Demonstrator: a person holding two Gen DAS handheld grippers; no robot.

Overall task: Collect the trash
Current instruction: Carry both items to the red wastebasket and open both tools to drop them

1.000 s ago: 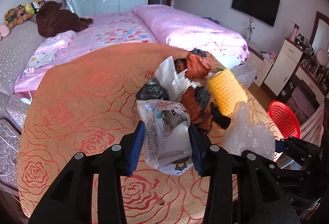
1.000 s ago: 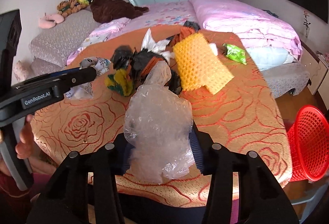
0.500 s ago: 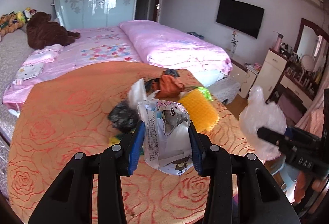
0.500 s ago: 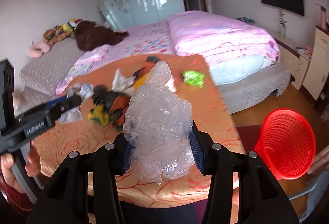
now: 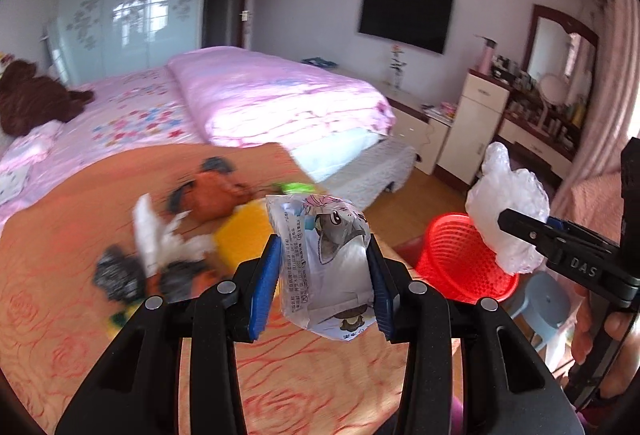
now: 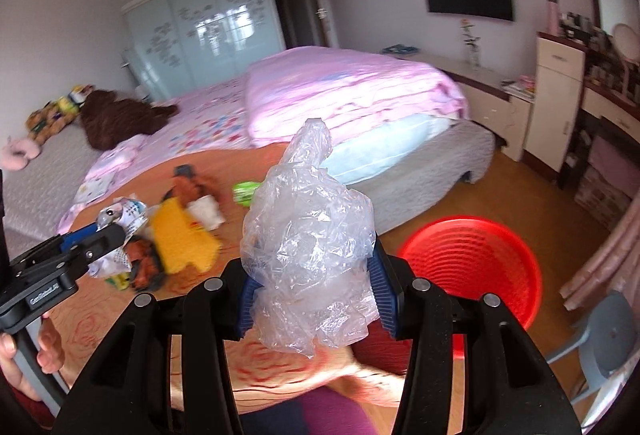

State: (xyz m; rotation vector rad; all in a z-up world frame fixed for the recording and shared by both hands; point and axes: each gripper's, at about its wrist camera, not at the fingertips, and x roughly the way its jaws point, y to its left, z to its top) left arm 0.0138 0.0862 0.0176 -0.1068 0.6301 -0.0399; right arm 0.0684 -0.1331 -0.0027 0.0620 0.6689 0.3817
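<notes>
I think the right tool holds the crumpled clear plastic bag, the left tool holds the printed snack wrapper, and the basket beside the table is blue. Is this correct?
Not quite: the basket is red, not blue, as the right wrist view shows. The rest holds: the right tool grips the crumpled clear plastic bag, and the left tool grips the printed snack wrapper.

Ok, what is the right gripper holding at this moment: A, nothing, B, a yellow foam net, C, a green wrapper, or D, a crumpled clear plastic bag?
D: the right gripper is clamped on a crumpled clear plastic bag, near the red basket.
</notes>
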